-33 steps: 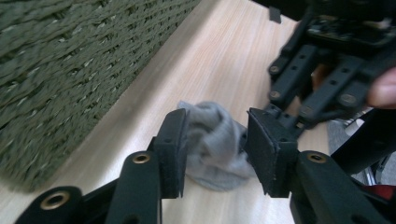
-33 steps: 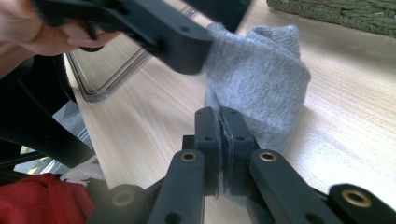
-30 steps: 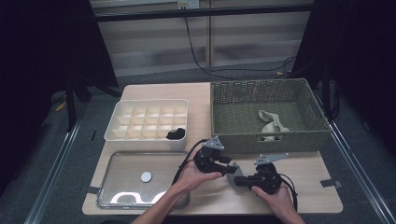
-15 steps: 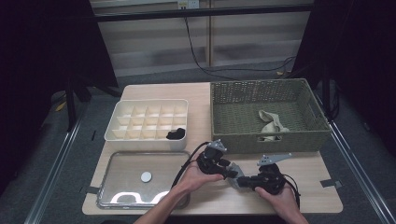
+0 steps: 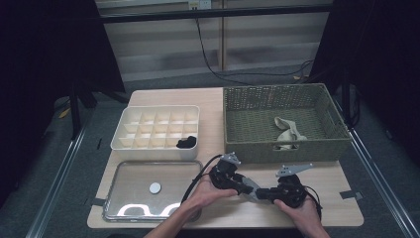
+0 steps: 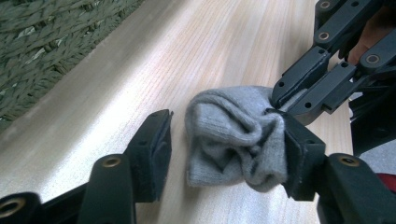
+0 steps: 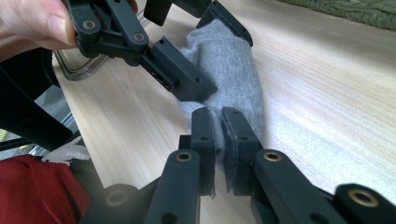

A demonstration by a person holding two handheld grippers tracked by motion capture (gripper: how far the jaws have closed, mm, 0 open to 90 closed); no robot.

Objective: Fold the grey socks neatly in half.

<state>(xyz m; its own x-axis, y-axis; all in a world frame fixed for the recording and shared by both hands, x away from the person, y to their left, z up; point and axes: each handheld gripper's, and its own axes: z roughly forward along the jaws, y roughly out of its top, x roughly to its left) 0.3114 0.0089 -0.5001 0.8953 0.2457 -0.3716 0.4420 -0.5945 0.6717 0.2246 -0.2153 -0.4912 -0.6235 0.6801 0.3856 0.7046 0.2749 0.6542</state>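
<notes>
Two grippers meet over the grey sock (image 6: 233, 135) lying bunched on the table (image 5: 327, 198) near its front edge: the right gripper (image 7: 217, 123) is pinched tight on one end of it, while the left gripper (image 6: 224, 140) has just been opening, its jaws now spread around the bundle and no longer squeezing. Likely trouble is the loose bundle unrolling, or the thin pinch slipping if pulled. Wicker basket (image 5: 277, 148) sits close behind, metal tray (image 5: 116, 173) left; free room mostly rightward.

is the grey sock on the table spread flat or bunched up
Bunched up: the grey sock sits crumpled in folds, one end pinched by the right gripper.
</notes>
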